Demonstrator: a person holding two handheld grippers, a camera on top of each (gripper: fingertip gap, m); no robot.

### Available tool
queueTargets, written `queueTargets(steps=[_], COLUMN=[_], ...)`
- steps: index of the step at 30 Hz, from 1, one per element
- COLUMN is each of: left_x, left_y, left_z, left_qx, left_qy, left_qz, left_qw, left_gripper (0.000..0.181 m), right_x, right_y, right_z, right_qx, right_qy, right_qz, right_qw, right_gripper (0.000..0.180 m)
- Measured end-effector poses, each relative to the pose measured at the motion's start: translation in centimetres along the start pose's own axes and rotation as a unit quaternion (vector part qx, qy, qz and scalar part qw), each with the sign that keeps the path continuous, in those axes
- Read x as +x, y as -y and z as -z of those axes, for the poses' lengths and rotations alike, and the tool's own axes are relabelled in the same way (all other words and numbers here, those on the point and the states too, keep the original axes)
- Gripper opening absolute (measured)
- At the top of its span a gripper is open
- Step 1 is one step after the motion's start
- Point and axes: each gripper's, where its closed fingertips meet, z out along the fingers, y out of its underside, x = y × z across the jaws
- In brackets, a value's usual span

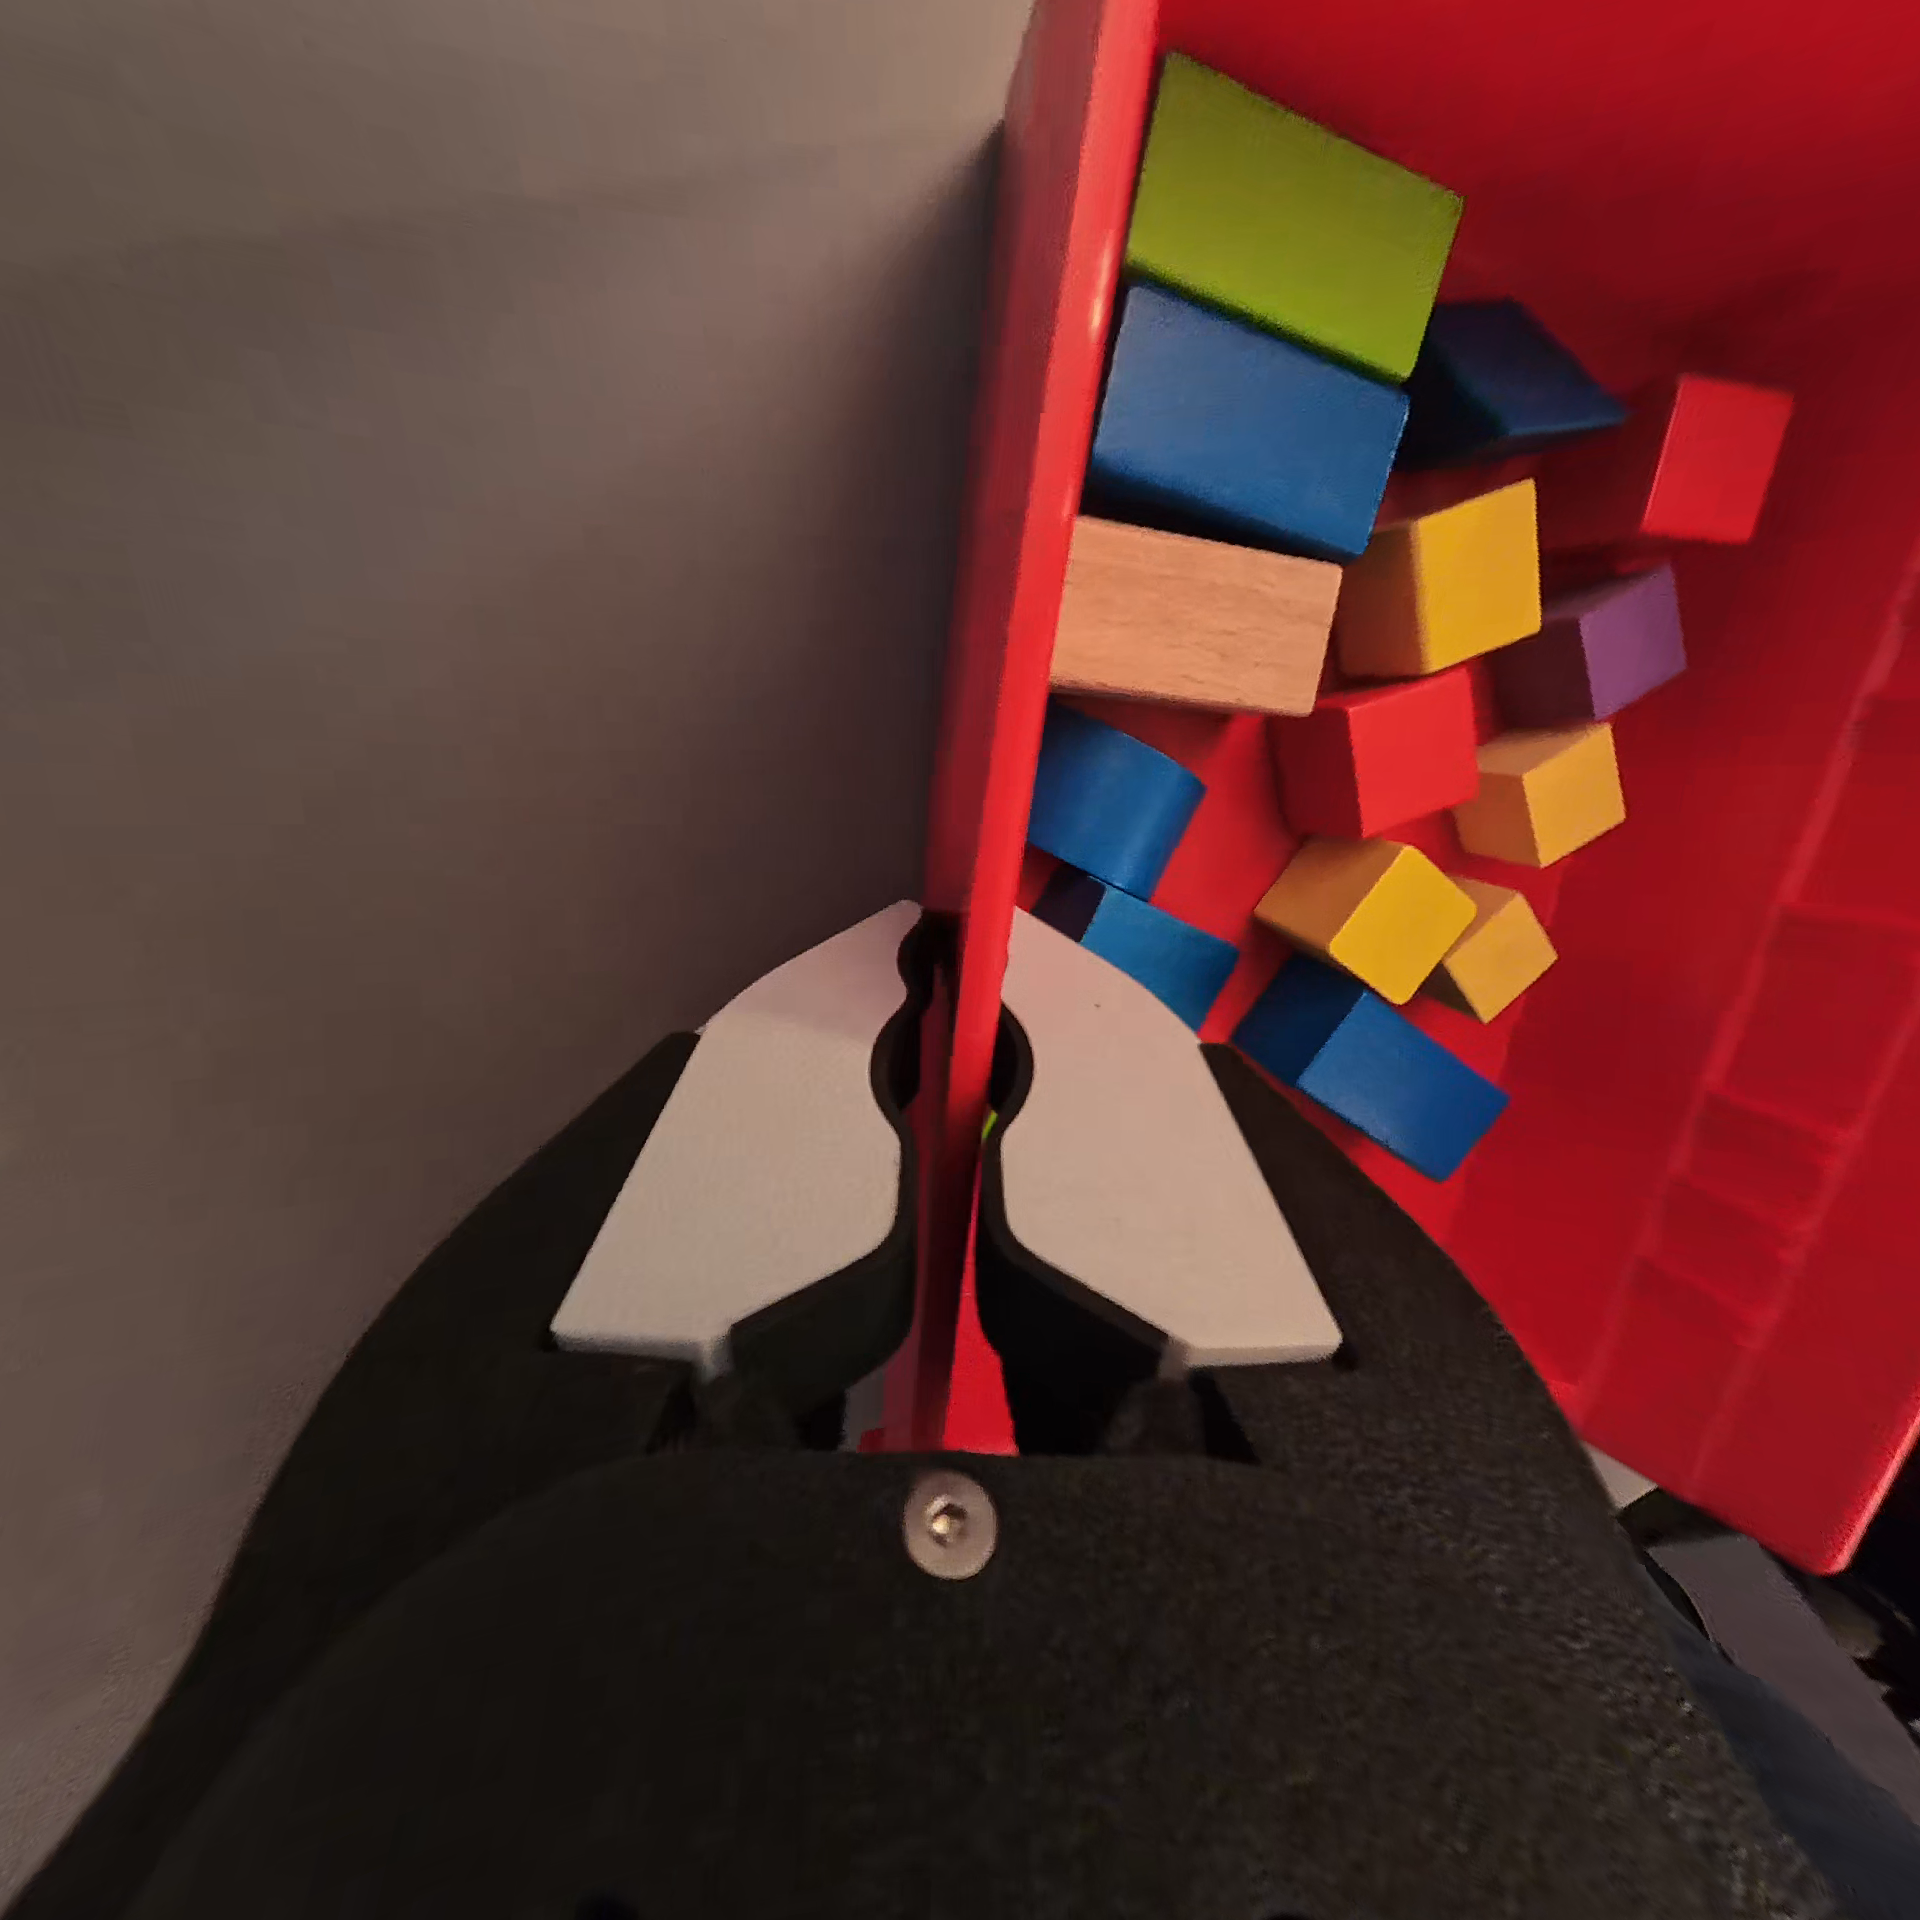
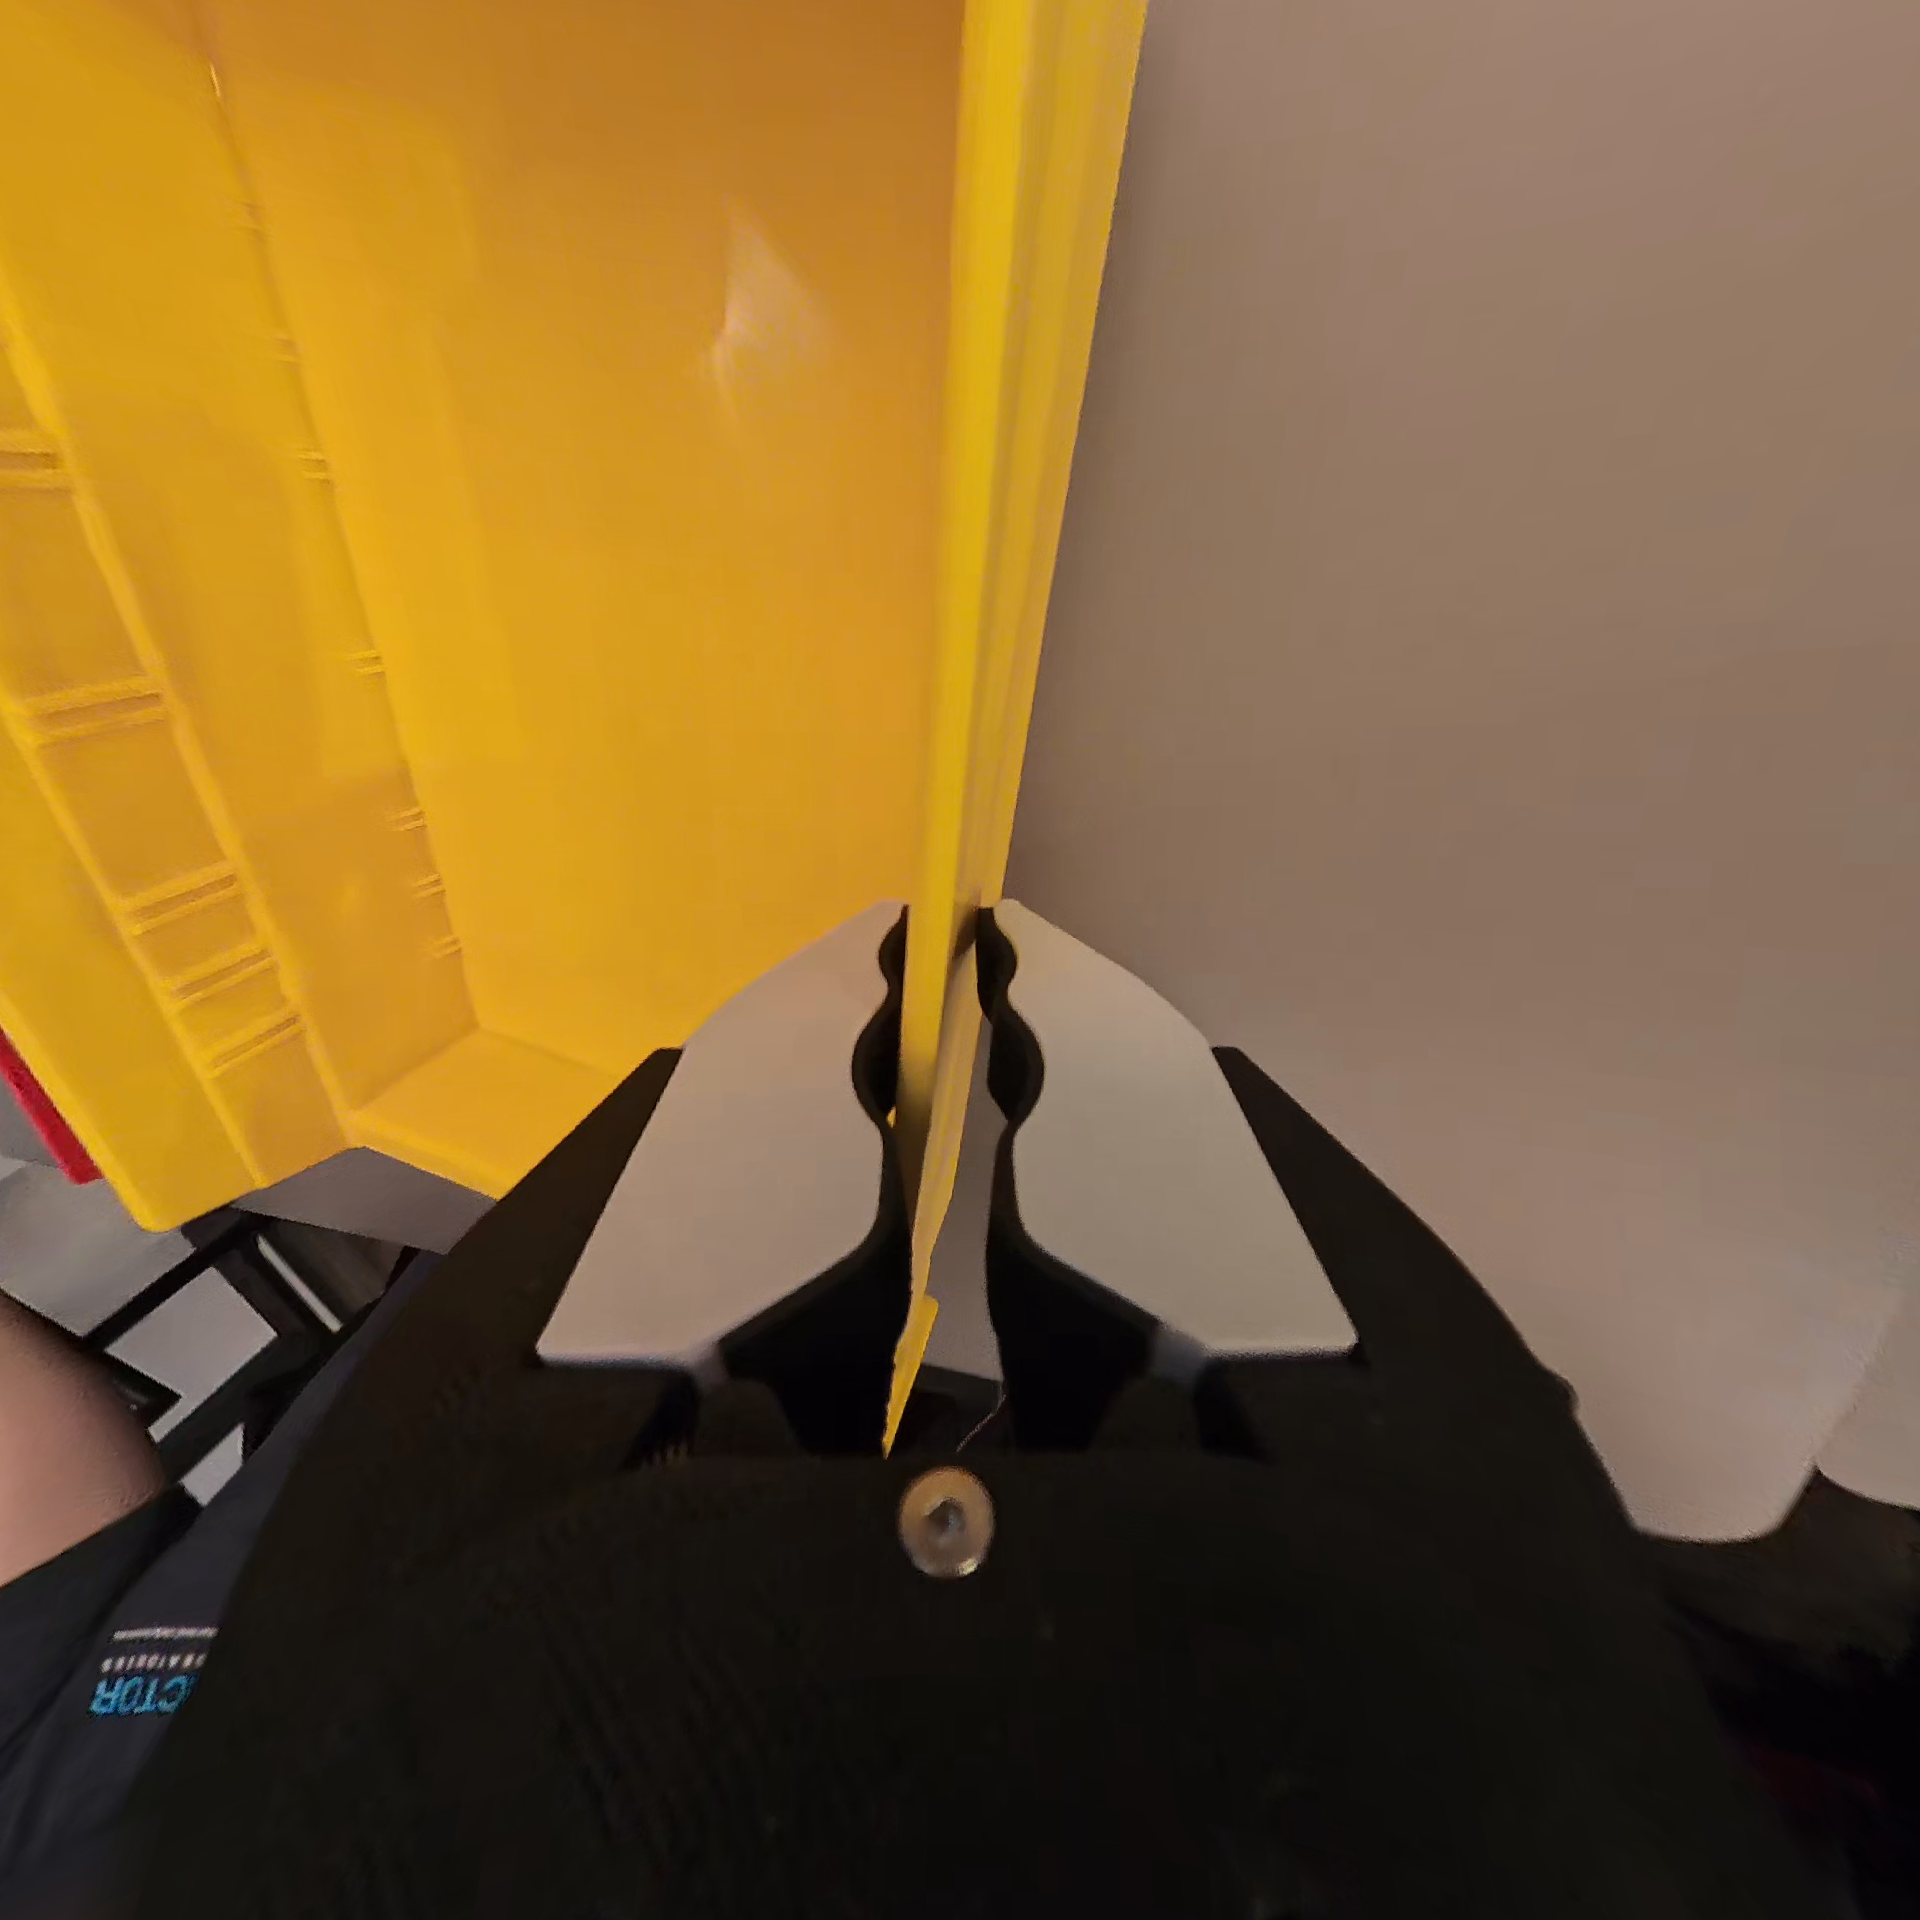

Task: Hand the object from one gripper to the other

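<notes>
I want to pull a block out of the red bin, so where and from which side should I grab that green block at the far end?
Grip the green block across its two long flat faces, coming from the open side of the red bin. One end sits against the bin's side wall and the big blue block presses along one long edge, so those sides are probably blocked.

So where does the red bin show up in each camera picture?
Left wrist view: the red bin fills the right side, its wall clamped in the jaws of the left gripper.
Right wrist view: likely the red sliver at the left edge, behind the yellow bin.
Shared: the pale surface.
</notes>
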Motion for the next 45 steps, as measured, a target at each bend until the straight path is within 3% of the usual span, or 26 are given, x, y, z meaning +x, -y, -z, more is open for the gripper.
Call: queueTargets(steps=[6,16,26,45], left_x=[-7.1,-15.1,-18.3,-19.8], left_y=[-1.9,-5.5,-8.1,-10.3], left_z=[2.4,5.5,7.0,8.1], left_qx=[0.019,0.043,0.048,0.062], left_qy=[0.022,0.037,0.035,0.011], left_qz=[0.047,0.11,0.137,0.157], left_qw=[0.998,0.992,0.989,0.986], left_gripper=[0.005,0.005,0.004,0.007], right_x=[-4.1,-7.7,-9.4,-11.2], right_y=[1.6,3.5,4.1,4.3], right_z=[-3.4,-4.7,-5.2,-5.9], right_qx=[-0.006,0.005,0.004,0.008], right_qy=[0.013,-0.004,-0.004,-0.021], right_qz=[0.033,0.061,0.056,0.091], right_qw=[0.999,0.998,0.998,0.996], right_gripper=[0.013,0.012,0.012,0.011])
